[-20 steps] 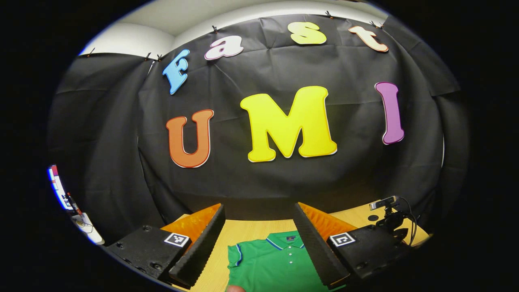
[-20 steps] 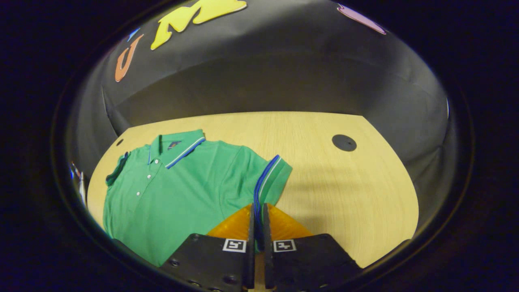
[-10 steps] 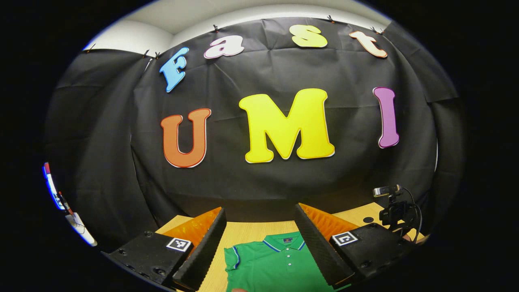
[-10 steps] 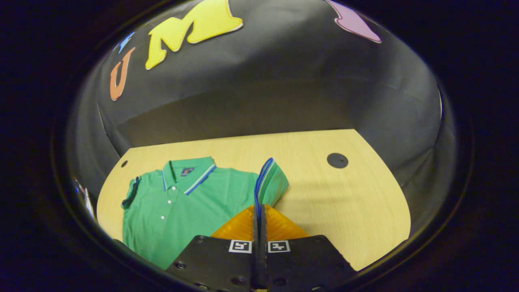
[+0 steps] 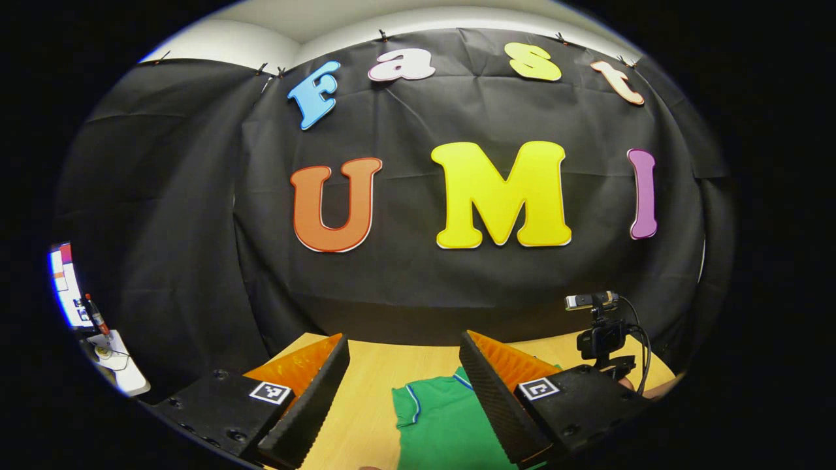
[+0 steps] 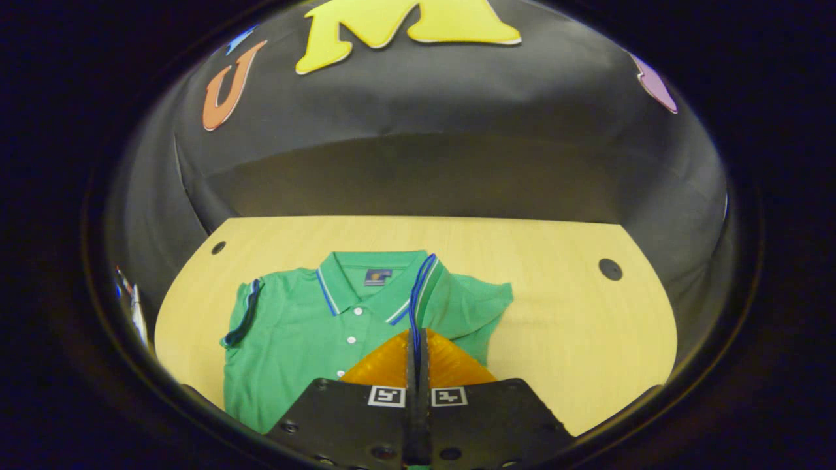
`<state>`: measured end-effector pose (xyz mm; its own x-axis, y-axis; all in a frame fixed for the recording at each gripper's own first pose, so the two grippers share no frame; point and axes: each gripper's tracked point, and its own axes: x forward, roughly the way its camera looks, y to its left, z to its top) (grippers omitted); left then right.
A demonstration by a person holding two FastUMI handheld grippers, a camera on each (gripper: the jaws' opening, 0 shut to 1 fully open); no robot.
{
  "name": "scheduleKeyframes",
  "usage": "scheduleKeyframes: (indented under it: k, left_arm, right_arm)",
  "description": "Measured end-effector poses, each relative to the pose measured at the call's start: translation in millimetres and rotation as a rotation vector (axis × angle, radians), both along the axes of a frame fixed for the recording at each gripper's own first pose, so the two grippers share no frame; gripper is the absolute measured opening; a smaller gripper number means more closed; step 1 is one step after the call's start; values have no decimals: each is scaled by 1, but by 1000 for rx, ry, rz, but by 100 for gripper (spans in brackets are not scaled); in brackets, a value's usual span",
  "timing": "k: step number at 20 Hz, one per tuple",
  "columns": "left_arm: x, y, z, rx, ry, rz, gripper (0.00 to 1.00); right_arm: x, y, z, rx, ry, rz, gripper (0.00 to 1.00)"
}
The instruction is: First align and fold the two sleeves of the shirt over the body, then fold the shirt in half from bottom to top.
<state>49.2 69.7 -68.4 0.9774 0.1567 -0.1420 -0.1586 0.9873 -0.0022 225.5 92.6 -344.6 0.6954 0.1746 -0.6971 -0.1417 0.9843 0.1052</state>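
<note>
A green polo shirt (image 6: pixel 300 326) with blue-and-white trim lies face up on the wooden table (image 6: pixel 575 326), collar toward the back wall. My right gripper (image 6: pixel 417 336) is shut on the shirt's right sleeve cuff (image 6: pixel 418 294), which is lifted and drawn over the collar and chest. The other sleeve (image 6: pixel 243 313) lies flat at the shirt's left side. In the left gripper view, my left gripper (image 5: pixel 401 375) stands open above the table's near side, with the shirt (image 5: pixel 437 424) showing between its fingers.
A small camera on a stand (image 5: pixel 597 326) with cables sits at the table's right side in the left gripper view. Round black holes (image 6: pixel 610 269) mark the tabletop's far corners. The black cloth wall rises right behind the table. A white shelf with small items (image 5: pixel 108 352) is at far left.
My right gripper has carried the pinched sleeve cuff leftward from the shirt's side to over the collar and chest. The left gripper view has shifted, so the shirt now appears further right between its fingers.
</note>
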Motion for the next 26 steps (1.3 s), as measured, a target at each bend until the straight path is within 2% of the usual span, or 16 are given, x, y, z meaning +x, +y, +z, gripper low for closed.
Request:
scheduleKeyframes:
  k: [3,8,13,17,22,26]
  left_arm:
    - [-5,17,-5,9,13,18,100]
    - [3,24,-29,-35,37,-4,100]
    - [33,11,-82,-55,99,-102,100]
    - [63,-8,-150,-62,208,-170,100]
    - [96,-9,-229,-98,323,-168,100]
    - [110,-3,-284,-85,424,-157,100]
  right_arm:
    - [-6,20,1,28,0,17,5]
    - [-23,15,37,19,-71,-1,92]
    - [-69,-13,116,-12,-229,-59,95]
    - [-112,-43,166,-72,-314,-82,94]
    - [-152,-72,195,-75,-329,-157,95]
    - [-170,-80,188,-102,-304,-165,94]
